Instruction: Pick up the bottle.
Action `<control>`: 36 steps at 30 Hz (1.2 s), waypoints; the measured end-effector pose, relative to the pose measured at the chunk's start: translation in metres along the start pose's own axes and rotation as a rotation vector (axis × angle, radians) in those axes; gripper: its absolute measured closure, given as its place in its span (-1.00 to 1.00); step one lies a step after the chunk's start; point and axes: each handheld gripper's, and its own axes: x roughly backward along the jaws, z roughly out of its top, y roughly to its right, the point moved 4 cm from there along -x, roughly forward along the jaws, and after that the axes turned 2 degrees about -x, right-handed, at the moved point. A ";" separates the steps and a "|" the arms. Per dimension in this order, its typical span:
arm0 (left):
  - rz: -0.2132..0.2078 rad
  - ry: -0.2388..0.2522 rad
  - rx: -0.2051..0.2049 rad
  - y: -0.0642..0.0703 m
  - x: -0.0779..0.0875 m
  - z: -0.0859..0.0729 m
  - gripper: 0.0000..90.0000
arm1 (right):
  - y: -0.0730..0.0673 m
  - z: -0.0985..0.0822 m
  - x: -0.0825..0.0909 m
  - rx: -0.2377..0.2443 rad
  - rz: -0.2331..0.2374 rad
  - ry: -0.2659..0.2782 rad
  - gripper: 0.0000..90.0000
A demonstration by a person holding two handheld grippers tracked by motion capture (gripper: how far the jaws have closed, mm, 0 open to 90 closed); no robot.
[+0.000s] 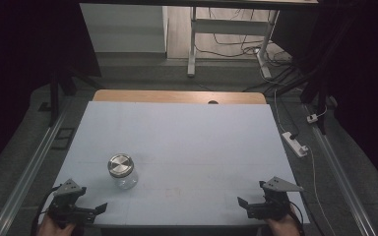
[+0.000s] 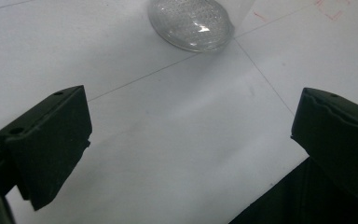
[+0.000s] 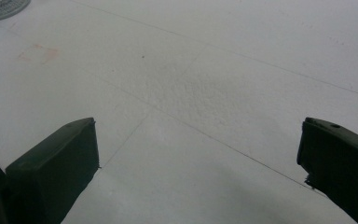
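Across the middle of the high view lies the white foam board [image 1: 187,142] that covers my table [image 1: 177,96] — a strip of bare wood shows along its far edge at twelve o'clock. Thin seam lines cross the board, and faint red marks sit near its centre, toward six o'clock.

On that board, at about eight o'clock from its centre, stands the glass jar [image 1: 122,171], upright, with a round metal lid [image 1: 120,164] closed on top. Nothing touches it.

My left gripper [image 1: 96,209] rests at the near left corner, at roughly seven o'clock, its jaws spread wide with nothing between them. The jar is near it, at about one o'clock from its tips — apart, not touching. In the left gripper view the jar's dimpled glass base [image 2: 191,23] sits at twelve o'clock, beyond the gap between the two black jaws, with bare board between.

My right gripper [image 1: 243,205] rests at the near right corner, at about five o'clock, well apart from the jar. Its jaws also stand wide and hold nothing. In the right gripper view the jar's edge [image 3: 4,8] peeks in at eleven o'clock, far off.
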 end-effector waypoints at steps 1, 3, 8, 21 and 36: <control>-0.003 0.001 -0.002 0.000 0.000 0.000 -1.00 | 0.000 0.000 0.000 0.000 0.000 -0.001 -1.00; -0.004 0.004 -0.003 0.000 0.000 0.001 -1.00 | 0.000 0.000 0.000 0.002 0.001 -0.002 -1.00; 0.004 0.025 -0.016 0.002 0.001 0.005 -1.00 | 0.000 0.000 -0.001 0.007 0.002 -0.006 -1.00; -0.015 0.065 -0.064 0.004 -0.003 0.014 -1.00 | -0.001 0.000 -0.001 0.010 0.007 -0.016 -1.00; -0.043 0.123 -0.124 0.003 -0.018 0.028 -1.00 | 0.000 0.000 -0.002 0.007 0.015 -0.017 -1.00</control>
